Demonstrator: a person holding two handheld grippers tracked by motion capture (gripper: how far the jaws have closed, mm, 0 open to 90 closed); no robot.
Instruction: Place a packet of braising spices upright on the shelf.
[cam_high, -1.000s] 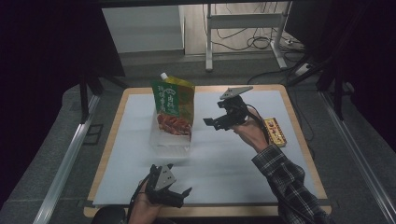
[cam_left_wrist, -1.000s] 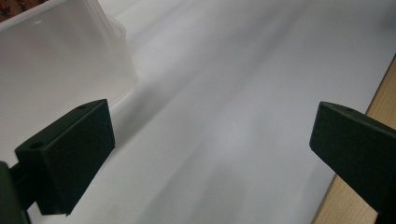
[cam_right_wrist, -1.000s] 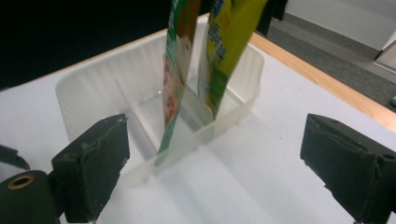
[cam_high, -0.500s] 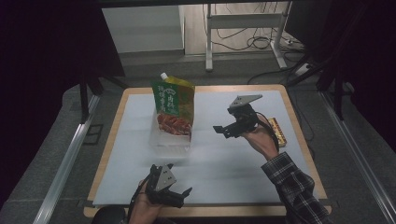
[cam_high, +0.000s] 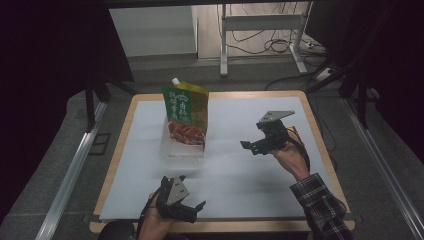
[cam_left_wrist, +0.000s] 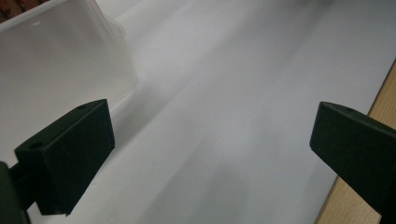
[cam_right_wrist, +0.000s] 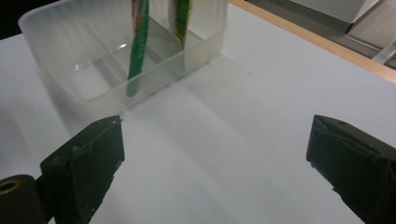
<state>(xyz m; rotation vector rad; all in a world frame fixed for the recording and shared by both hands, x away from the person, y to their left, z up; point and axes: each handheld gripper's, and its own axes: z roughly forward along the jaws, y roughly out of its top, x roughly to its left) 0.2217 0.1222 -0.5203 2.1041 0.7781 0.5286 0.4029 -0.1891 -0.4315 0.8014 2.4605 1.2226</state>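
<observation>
A green and yellow pouch (cam_high: 184, 112) with a white cap stands upright in a clear plastic tub (cam_high: 181, 149) left of the table's middle. My right gripper (cam_high: 251, 136) hovers open to the right of the tub, apart from it, jaws pointing toward it. In the right gripper view the right gripper (cam_right_wrist: 215, 158) holds nothing, and the tub (cam_right_wrist: 93, 70) with the pouch's lower edges (cam_right_wrist: 137, 46) lies ahead. My left gripper (cam_high: 192, 192) rests open at the near edge. In its own view the left gripper (cam_left_wrist: 210, 154) is empty, with the tub wall (cam_left_wrist: 60, 60) at upper left.
A white mat (cam_high: 235, 175) covers the wooden table (cam_high: 320, 145). A small orange packet (cam_high: 296, 133) lies partly hidden behind the right gripper near the right edge. The table's wooden border (cam_left_wrist: 380, 105) runs close to the left gripper's right jaw.
My right gripper has drawn back from the pouch, moving right and toward the person. The left gripper, the pouch and the tub have stayed put.
</observation>
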